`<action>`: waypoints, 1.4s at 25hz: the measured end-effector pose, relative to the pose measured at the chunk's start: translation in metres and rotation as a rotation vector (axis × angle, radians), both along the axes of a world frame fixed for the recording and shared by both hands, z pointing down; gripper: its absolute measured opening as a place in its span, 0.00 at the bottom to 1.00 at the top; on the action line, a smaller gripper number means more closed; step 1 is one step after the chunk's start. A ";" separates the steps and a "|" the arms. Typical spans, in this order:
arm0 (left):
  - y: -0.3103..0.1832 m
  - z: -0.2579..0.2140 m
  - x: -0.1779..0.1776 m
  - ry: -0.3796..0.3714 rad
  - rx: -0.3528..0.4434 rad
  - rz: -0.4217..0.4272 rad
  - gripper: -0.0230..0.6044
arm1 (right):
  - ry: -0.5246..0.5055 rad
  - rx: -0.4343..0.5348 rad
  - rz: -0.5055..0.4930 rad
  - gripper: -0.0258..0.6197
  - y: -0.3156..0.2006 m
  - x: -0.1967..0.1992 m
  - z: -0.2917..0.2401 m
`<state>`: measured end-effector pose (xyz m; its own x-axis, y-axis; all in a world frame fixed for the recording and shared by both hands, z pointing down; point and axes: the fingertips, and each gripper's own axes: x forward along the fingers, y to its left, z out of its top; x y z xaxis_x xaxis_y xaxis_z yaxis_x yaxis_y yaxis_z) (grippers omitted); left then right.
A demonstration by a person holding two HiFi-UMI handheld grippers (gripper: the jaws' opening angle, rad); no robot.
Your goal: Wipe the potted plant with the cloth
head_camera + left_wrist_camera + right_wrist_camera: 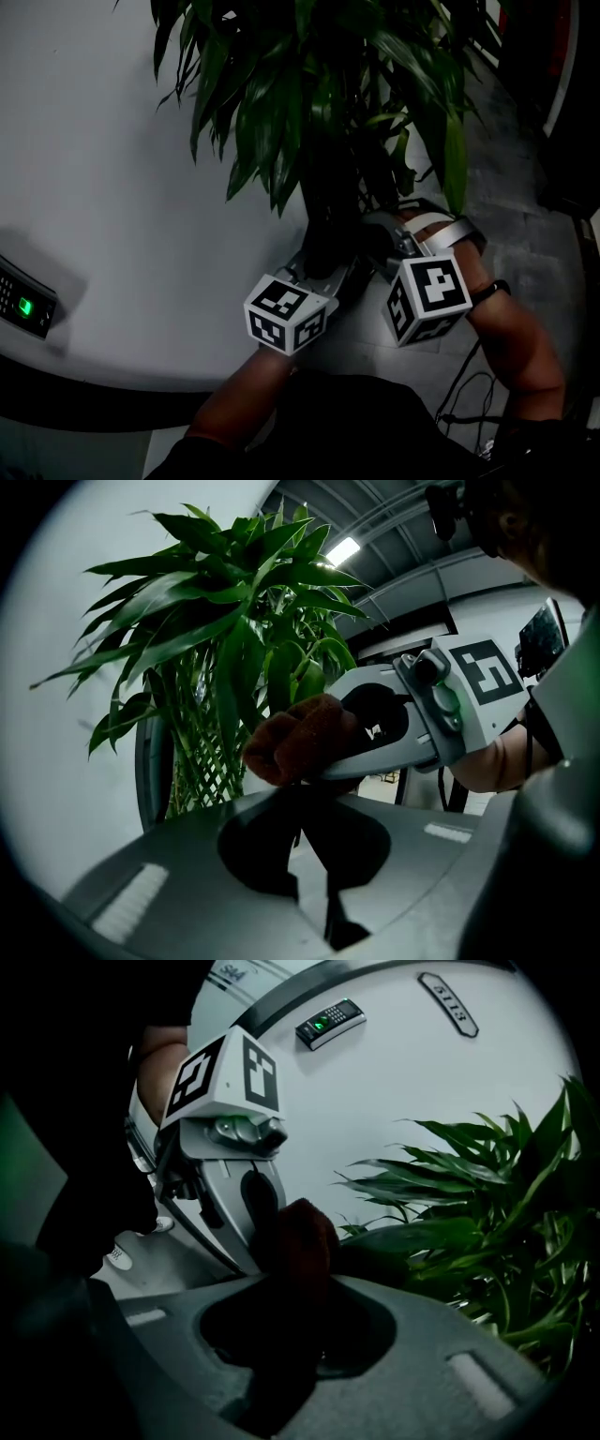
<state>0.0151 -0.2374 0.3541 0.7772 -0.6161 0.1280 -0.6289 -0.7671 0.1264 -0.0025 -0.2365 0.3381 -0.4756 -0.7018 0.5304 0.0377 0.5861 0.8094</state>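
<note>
The potted plant (309,94) spreads long green leaves over both grippers, so in the head view only their marker cubes show, the left (286,314) and the right (427,300). My right gripper (295,1274) is shut on a brown cloth (300,1237), which rests against a broad leaf (412,1241). From the left gripper view the cloth (298,738) sits at the tip of the right gripper's grey finger (394,752), just above my left gripper (302,803). The left jaws are shut. I cannot tell whether they pinch a leaf.
A white curved wall stands behind the plant, with a keypad panel (26,307) showing a green light. The plant's braided lattice trunk (202,761) is left of the cloth. Cables (464,394) lie on the grey floor by my right forearm.
</note>
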 end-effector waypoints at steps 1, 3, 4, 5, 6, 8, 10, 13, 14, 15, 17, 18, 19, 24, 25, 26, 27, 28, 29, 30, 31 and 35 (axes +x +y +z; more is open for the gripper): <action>0.000 -0.001 0.000 -0.003 0.003 0.002 0.06 | 0.005 -0.005 -0.006 0.15 0.003 0.000 0.001; 0.001 -0.002 0.001 -0.008 0.008 0.006 0.06 | 0.017 -0.011 -0.015 0.15 0.007 0.002 0.004; 0.001 -0.003 0.001 -0.008 0.008 0.006 0.06 | 0.018 -0.013 -0.015 0.15 0.009 0.002 0.004; 0.001 -0.004 0.001 -0.006 0.008 0.004 0.06 | 0.014 -0.016 -0.014 0.15 0.011 0.003 0.004; 0.001 -0.005 0.001 -0.004 0.008 0.003 0.06 | 0.004 -0.020 -0.010 0.15 0.013 0.003 0.002; 0.000 -0.007 0.001 0.004 0.005 0.001 0.06 | -0.029 -0.026 0.001 0.15 0.015 0.002 -0.003; 0.000 -0.005 0.000 0.016 -0.005 0.010 0.06 | -0.074 -0.022 0.015 0.15 0.010 0.005 -0.009; 0.000 -0.001 -0.001 0.046 -0.037 0.023 0.06 | -0.180 0.003 0.065 0.15 -0.006 0.011 -0.025; 0.000 -0.001 -0.001 0.056 -0.045 0.026 0.06 | -0.221 0.013 0.093 0.15 -0.014 0.013 -0.033; 0.000 -0.001 -0.001 0.062 -0.048 0.026 0.06 | -0.258 0.024 0.121 0.15 -0.022 0.015 -0.041; 0.000 -0.003 0.000 0.059 -0.042 0.025 0.06 | -0.307 0.049 0.167 0.15 -0.038 0.019 -0.054; 0.000 -0.003 0.001 0.054 -0.038 0.025 0.06 | -0.323 0.062 0.186 0.15 -0.046 0.020 -0.059; 0.001 -0.003 0.002 0.050 -0.036 0.028 0.06 | -0.337 0.073 0.203 0.15 -0.053 0.021 -0.062; 0.003 -0.002 0.004 0.050 -0.039 0.033 0.06 | -0.364 0.102 0.233 0.15 -0.086 0.016 -0.077; 0.003 -0.003 0.004 0.050 -0.039 0.032 0.06 | -0.357 0.106 0.227 0.15 -0.090 0.013 -0.078; 0.004 -0.003 0.003 0.050 -0.039 0.032 0.06 | -0.349 0.109 0.220 0.15 -0.094 0.010 -0.079; 0.004 -0.003 0.003 0.051 -0.038 0.031 0.06 | -0.339 0.111 0.215 0.15 -0.097 0.007 -0.079; 0.004 -0.003 0.003 0.051 -0.038 0.031 0.06 | -0.328 0.113 0.212 0.15 -0.100 0.006 -0.077; 0.004 -0.004 0.003 0.052 -0.037 0.030 0.06 | -0.314 0.113 0.209 0.15 -0.102 0.004 -0.074; 0.004 -0.004 0.003 0.053 -0.036 0.029 0.06 | -0.299 0.114 0.206 0.15 -0.103 0.002 -0.072; 0.004 -0.004 0.002 0.054 -0.035 0.028 0.06 | -0.284 0.114 0.202 0.15 -0.103 0.001 -0.070; 0.003 -0.003 0.002 0.061 -0.038 0.022 0.06 | -0.231 0.097 0.175 0.15 -0.097 -0.006 -0.060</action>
<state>0.0168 -0.2348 0.3507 0.7975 -0.5944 0.1031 -0.6023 -0.7746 0.1930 -0.0082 -0.3332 0.2782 -0.4432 -0.8258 0.3487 -0.2489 0.4871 0.8371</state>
